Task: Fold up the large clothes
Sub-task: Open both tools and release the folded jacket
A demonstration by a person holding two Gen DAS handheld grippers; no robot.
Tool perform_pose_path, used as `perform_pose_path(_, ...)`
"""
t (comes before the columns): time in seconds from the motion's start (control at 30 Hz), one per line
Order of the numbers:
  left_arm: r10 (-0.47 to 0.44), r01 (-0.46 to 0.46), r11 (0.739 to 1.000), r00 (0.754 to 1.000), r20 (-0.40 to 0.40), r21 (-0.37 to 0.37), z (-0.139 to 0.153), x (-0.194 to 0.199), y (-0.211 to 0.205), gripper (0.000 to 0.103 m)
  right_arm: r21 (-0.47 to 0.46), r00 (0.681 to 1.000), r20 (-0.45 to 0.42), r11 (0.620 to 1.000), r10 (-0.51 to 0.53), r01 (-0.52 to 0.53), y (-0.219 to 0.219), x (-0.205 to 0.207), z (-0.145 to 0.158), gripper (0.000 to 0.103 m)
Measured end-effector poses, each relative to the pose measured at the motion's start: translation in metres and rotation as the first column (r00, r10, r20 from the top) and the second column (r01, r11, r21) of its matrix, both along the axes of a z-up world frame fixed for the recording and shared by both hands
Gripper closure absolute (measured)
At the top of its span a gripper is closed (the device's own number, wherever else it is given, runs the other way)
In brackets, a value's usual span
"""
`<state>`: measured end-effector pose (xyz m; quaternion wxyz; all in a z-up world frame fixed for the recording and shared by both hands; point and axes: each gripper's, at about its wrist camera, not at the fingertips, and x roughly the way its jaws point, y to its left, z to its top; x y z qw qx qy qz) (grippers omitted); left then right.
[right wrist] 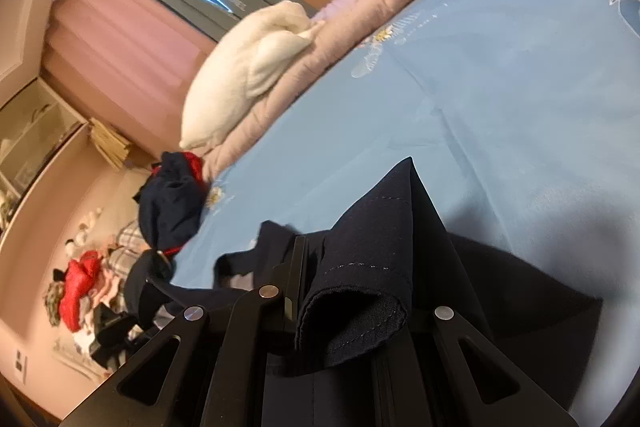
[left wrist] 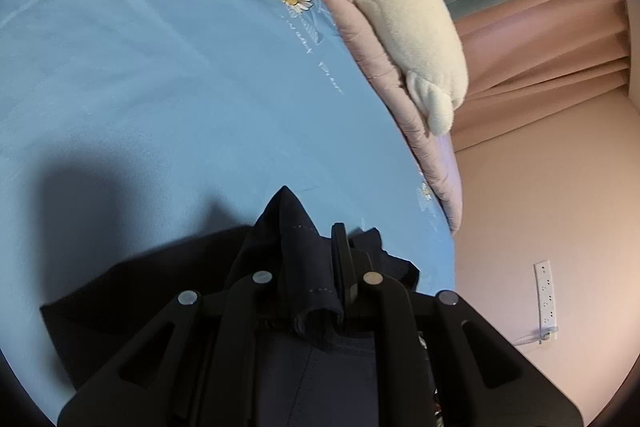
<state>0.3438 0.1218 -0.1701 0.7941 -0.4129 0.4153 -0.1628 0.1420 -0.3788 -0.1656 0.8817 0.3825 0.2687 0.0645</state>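
Observation:
A dark navy garment (left wrist: pixel 296 255) with pale stitching along its hem lies partly on the light blue bedsheet (left wrist: pixel 140 87). My left gripper (left wrist: pixel 320 251) is shut on a bunched corner of it, and the cloth peaks up between the fingers. In the right wrist view the same navy garment (right wrist: pixel 376 247) stands in a folded point, with my right gripper (right wrist: pixel 348 267) shut on its hemmed edge. More of the cloth drapes down over the bed to the right (right wrist: pixel 520 299). Both grippers hover just above the sheet.
A cream plush pillow (left wrist: pixel 408 27) rests on a pink quilt (left wrist: pixel 384 75) along the bed's edge. A heap of dark and red clothes (right wrist: pixel 172 203) sits at the bed's far corner. Clothes lie scattered on the floor (right wrist: pixel 84 291). Pink curtains (right wrist: pixel 120 43) hang behind.

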Motion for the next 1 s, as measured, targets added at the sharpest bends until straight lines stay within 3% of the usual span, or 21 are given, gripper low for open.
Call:
perform_pose_path(0.27, 0.037, -0.037, 0.999, 0.996, -0.078, 0.000, -0.022, 0.008, 0.002, 0.087, 0.063, 0.998, -0.054, 0.998, 0.015, -0.012, -0.007, 0.014, -0.015, 0.092)
perform_pose_path(0.43, 0.040, -0.041, 0.999, 0.994, -0.097, -0.018, -0.024, 0.009, 0.003, 0.084, 0.229, 1.000, 0.017, 0.973, 0.012, -0.016, -0.021, 0.008, -0.026, 0.066)
perform_pose_path(0.5, 0.042, -0.044, 0.999, 0.994, -0.097, -0.020, -0.023, 0.011, 0.003, 0.080, 0.254, 0.999, 0.035, 0.967, -0.017, 0.008, -0.026, 0.004, -0.026, 0.057)
perform_pose_path(0.57, 0.043, -0.046, 0.999, 0.995, -0.091, -0.025, -0.020, 0.013, 0.003, 0.073, 0.261, 0.998, 0.036, 0.965, -0.043, 0.032, -0.029, 0.001, -0.027, 0.052)
perform_pose_path(0.67, 0.099, -0.100, 0.995, 0.994, -0.056, -0.010, -0.012, 0.014, 0.010, 0.037, 0.271, 0.998, 0.031, 0.961, -0.057, 0.047, -0.031, -0.001, -0.028, 0.052)
perform_pose_path(0.7, 0.116, -0.116, 0.993, 0.992, -0.047, -0.007, -0.010, 0.015, 0.012, 0.026, 0.261, 0.997, 0.027, 0.964, -0.066, 0.056, -0.031, -0.001, -0.027, 0.052)
perform_pose_path(0.73, 0.149, -0.148, 0.989, 0.988, -0.040, 0.012, -0.005, 0.015, 0.017, 0.024, 0.248, 0.997, 0.026, 0.967, -0.075, 0.066, -0.030, -0.002, -0.025, 0.052)
perform_pose_path(0.87, 0.170, -0.167, 0.983, 0.985, -0.023, 0.079, 0.008, 0.009, 0.023, 0.024, 0.161, 0.986, 0.015, 0.974, -0.166, 0.162, -0.031, -0.009, -0.014, 0.046)
perform_pose_path(1.0, 0.113, -0.112, 0.971, 0.994, 0.005, 0.213, 0.025, -0.014, 0.016, 0.024, 0.040, 0.958, 0.051, 0.959, -0.283, 0.281, -0.034, -0.032, 0.008, 0.041)
